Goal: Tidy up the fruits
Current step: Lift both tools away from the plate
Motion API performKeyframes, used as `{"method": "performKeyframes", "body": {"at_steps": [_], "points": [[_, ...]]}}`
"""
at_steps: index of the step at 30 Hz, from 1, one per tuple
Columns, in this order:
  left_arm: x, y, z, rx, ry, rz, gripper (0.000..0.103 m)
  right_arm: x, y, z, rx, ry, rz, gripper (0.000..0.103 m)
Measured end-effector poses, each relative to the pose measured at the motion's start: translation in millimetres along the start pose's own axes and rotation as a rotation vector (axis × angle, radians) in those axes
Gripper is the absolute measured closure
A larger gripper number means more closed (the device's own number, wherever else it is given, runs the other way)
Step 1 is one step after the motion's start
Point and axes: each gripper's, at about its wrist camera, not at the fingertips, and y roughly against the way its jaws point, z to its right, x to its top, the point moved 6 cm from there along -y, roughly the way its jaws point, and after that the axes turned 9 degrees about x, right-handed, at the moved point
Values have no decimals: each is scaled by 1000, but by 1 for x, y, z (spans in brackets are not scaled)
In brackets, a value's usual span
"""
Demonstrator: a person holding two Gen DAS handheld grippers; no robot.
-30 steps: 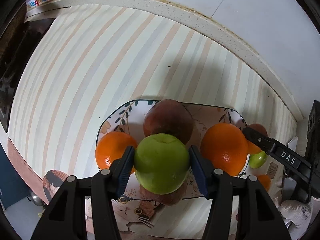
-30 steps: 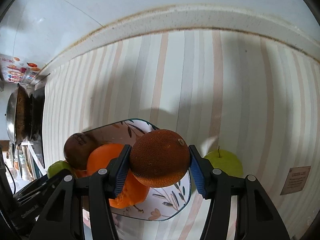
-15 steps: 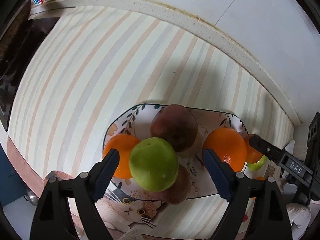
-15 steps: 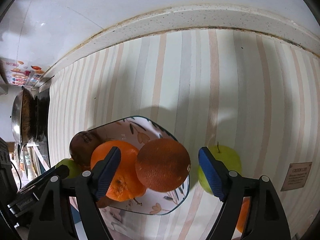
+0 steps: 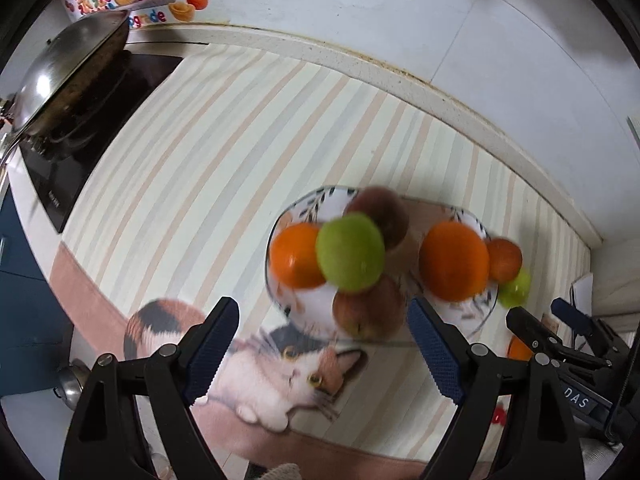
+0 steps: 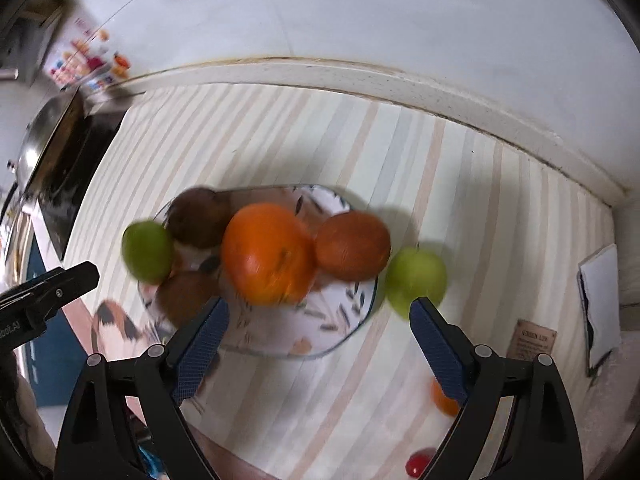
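Note:
A floral plate point(image 5: 304, 304) point(image 6: 320, 332) on the striped mat holds a pile of fruit. A green apple point(image 5: 350, 254) point(image 6: 147, 251) rests on top of two reddish-brown fruits, between two oranges point(image 5: 296, 255) point(image 5: 454, 266). A dark rough orange point(image 6: 353, 246) sits at the plate's right edge next to a big orange point(image 6: 267, 254). Another green apple point(image 6: 416, 276) point(image 5: 516, 288) lies on the mat right of the plate. My left gripper point(image 5: 324, 352) is open and empty, above and nearer than the plate. My right gripper point(image 6: 318, 348) is open and empty too.
A wok point(image 5: 68, 72) stands on a black stove point(image 5: 84, 136) at the far left. A small orange point(image 6: 444, 398) and a red fruit point(image 6: 418, 466) lie near the mat's front right. A white paper point(image 6: 600, 300) lies at the right. The wall ledge runs behind.
Both grippers have opened wider and pulled back and up from the plate. The green apple and the dark orange stay on the plate.

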Motion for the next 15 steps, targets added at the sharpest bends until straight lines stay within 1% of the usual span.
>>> {"method": "performKeyframes", "body": {"at_steps": [3, 9, 15], "points": [[-17, 12, -2, 26, -13, 31, 17, -15, 14, -9, -4, 17, 17, 9], [-41, 47, -2, 17, -25, 94, 17, -32, 56, -19, -23, 51, 86, 9], [-53, 87, 0, 8, -45, 170, 17, -43, 109, -32, -33, 81, 176, 9]]}}
